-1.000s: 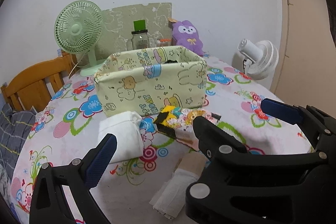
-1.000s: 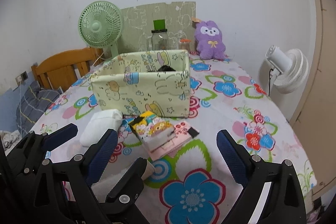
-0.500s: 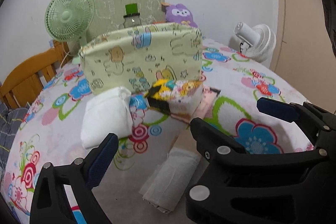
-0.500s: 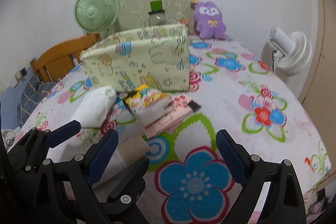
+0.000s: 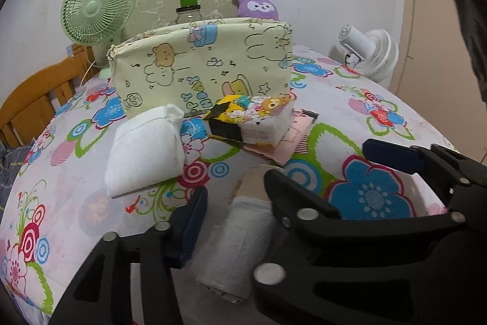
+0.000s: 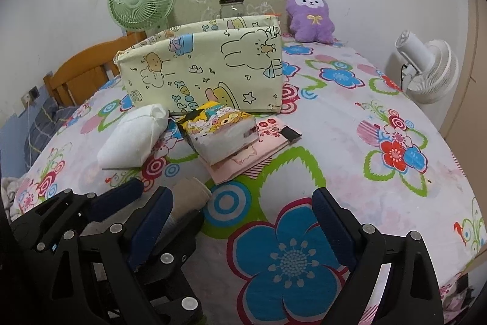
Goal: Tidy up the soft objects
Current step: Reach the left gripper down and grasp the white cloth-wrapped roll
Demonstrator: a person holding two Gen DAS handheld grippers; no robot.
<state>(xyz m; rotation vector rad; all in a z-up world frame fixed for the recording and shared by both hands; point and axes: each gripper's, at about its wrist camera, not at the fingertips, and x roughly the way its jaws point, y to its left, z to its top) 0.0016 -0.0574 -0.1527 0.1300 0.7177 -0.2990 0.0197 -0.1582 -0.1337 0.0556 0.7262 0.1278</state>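
The left gripper's (image 5: 237, 188) fingers (image 5: 188, 227) flank the roll (image 5: 240, 236) closely on both sides. I cannot tell whether they actually pinch it or only bracket it. The right gripper (image 6: 242, 197) is spread wide over bare table (image 6: 380, 118) with nothing between its fingers, and its left finger sits just beside the left gripper. Far across the table stands the box (image 5: 197, 66), tall-walled and open at the top, presumably where the soft things go. Just in front of it lie a white pouch (image 5: 146, 154) on the left and a tissue pack (image 5: 261, 118) on the right, the pack resting on a pink packet (image 5: 292, 142). The roll lies nearest, pointing away from the camera. The likely trouble is a shallow hold, since soft cloth squashes and could slide out or unroll when lifted. The crowded grippers could also knock together. A low carry could clip the pack or catch the box's near wall and push it back.
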